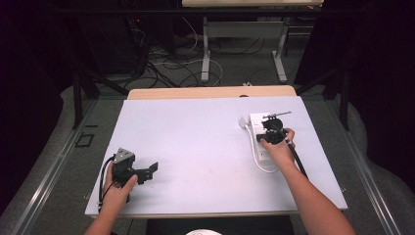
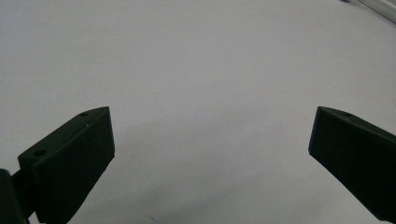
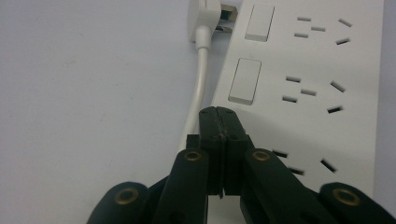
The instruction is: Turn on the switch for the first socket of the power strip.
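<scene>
My right gripper [image 3: 223, 122], jaws clenched on nothing, hovers over the power strip [image 1: 262, 139] at the table's three o'clock, so I'd press one switch [image 3: 244, 80] squarely, left gripper [image 2: 210, 154] spread idle at eight

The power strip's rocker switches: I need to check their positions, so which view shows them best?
The right gripper view: the power strip lies close ahead of the shut right gripper, with two switches clearly visible. In the high view the strip is small and partly under the right hand. The left gripper view shows bare table.
</scene>
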Available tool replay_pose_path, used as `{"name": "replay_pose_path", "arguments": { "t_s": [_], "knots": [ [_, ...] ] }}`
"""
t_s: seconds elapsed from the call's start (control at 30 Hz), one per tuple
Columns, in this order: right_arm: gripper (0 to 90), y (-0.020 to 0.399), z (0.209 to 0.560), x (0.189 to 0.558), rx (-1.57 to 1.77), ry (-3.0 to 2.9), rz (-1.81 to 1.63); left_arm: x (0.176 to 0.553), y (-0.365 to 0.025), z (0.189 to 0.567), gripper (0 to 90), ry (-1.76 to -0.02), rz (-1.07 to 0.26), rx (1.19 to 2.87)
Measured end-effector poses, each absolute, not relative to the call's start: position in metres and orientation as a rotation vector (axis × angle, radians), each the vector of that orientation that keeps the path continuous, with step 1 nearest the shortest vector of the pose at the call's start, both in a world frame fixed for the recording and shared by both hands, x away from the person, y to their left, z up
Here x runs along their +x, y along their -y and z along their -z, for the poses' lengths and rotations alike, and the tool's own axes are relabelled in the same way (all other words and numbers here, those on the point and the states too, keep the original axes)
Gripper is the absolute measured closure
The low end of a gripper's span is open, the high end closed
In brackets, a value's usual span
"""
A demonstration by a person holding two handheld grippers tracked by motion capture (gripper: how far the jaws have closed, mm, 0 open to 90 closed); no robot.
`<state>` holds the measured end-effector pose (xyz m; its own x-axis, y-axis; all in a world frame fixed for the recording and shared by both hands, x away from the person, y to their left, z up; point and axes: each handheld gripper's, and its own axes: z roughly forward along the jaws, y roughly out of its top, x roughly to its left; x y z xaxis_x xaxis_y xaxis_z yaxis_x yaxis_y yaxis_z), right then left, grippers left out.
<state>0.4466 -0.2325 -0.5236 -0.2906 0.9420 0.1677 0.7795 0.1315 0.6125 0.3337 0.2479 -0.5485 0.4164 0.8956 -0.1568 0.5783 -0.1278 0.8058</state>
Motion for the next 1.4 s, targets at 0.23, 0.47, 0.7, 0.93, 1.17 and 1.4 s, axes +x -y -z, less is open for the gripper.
{"name": "replay_pose_path", "arguments": {
  "t_s": [0.23, 0.47, 0.7, 0.93, 1.17, 1.4],
  "knots": [
    [90.0, 0.237, 0.522, 0.442, 1.712, -2.154, -0.897, 0.333, -0.247, 0.549, 0.4, -1.268, -0.471, 1.819],
    [90.0, 0.239, 0.521, 0.439, 1.69, -2.165, -0.899, 0.334, -0.247, 0.549, 0.4, -1.269, -0.47, 1.819],
    [90.0, 0.239, 0.522, 0.437, 1.676, -2.168, -0.899, 0.333, -0.247, 0.548, 0.4, -1.267, -0.462, 1.833],
    [90.0, 0.24, 0.524, 0.435, 1.681, -2.172, -0.903, 0.333, -0.248, 0.548, 0.4, -1.267, -0.462, 1.831],
    [90.0, 0.242, 0.526, 0.433, 1.68, -2.156, -0.938, 0.333, -0.247, 0.549, 0.4, -1.264, -0.462, 1.831],
    [90.0, 0.243, 0.527, 0.432, 1.691, -2.15, -0.961, 0.334, -0.247, 0.549, 0.4, -1.265, -0.46, 1.833]
  ]
}}
